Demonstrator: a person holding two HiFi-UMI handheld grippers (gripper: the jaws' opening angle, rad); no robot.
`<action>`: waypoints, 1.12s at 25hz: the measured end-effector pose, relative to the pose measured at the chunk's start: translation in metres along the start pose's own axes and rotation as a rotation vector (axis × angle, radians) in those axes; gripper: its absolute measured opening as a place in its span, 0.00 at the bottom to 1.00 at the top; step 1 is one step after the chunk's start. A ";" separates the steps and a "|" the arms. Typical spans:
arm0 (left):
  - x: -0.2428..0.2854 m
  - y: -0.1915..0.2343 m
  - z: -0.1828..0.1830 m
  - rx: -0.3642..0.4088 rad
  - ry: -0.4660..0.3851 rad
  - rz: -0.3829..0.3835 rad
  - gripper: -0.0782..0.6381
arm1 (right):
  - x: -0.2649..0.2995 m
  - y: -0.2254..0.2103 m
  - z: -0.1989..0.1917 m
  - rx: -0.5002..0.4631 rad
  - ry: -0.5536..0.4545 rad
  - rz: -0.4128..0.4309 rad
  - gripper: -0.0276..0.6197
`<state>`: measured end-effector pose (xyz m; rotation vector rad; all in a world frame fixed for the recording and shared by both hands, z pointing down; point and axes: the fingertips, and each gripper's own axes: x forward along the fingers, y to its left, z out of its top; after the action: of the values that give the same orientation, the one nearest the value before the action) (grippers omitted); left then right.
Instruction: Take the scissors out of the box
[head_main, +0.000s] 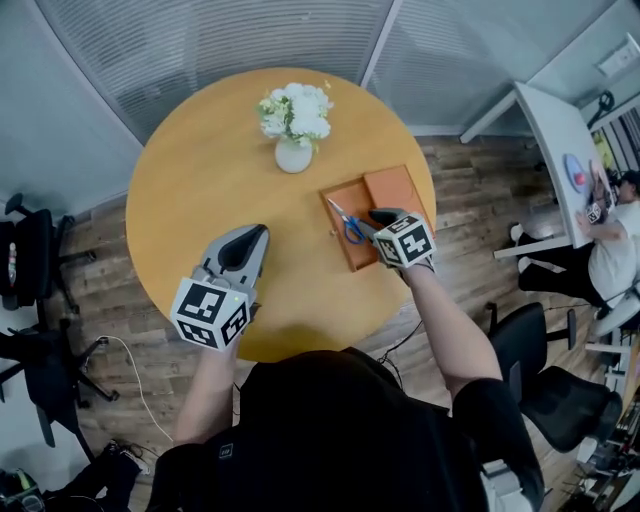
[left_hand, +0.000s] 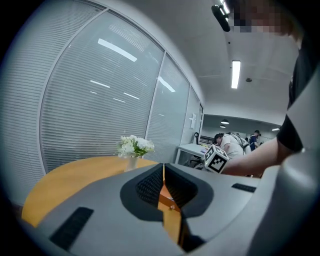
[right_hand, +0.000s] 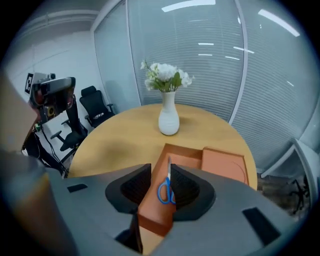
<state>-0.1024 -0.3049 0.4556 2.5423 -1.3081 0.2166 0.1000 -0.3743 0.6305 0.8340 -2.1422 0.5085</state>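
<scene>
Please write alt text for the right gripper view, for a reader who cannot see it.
The right gripper, jaws apart, hovers over an open orange box holding blue-handled scissors. Its lid lies beside it, and a vase of flowers stands behind on the table.

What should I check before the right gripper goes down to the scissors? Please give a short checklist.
1. Scissors lie in the open box: ok.
2. Lid is off, beside the box: ok.
3. Right gripper jaws apart, scissors handles seen between them: ok.
4. Jaws touching the scissors: cannot tell.
5. Left gripper shut, empty, away from the box: ok.
6. Vase stands apart from the box: ok.
</scene>
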 end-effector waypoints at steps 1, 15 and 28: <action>0.000 0.002 -0.002 -0.004 0.001 -0.003 0.14 | 0.009 0.001 -0.004 0.008 0.028 0.007 0.23; -0.011 0.028 -0.022 -0.070 -0.012 0.001 0.14 | 0.072 -0.022 -0.072 -0.170 0.537 -0.130 0.23; -0.036 0.044 -0.040 -0.102 0.005 0.042 0.14 | 0.096 -0.036 -0.090 -0.276 0.707 -0.166 0.23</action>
<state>-0.1592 -0.2889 0.4920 2.4307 -1.3360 0.1604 0.1243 -0.3851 0.7644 0.5571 -1.4358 0.3412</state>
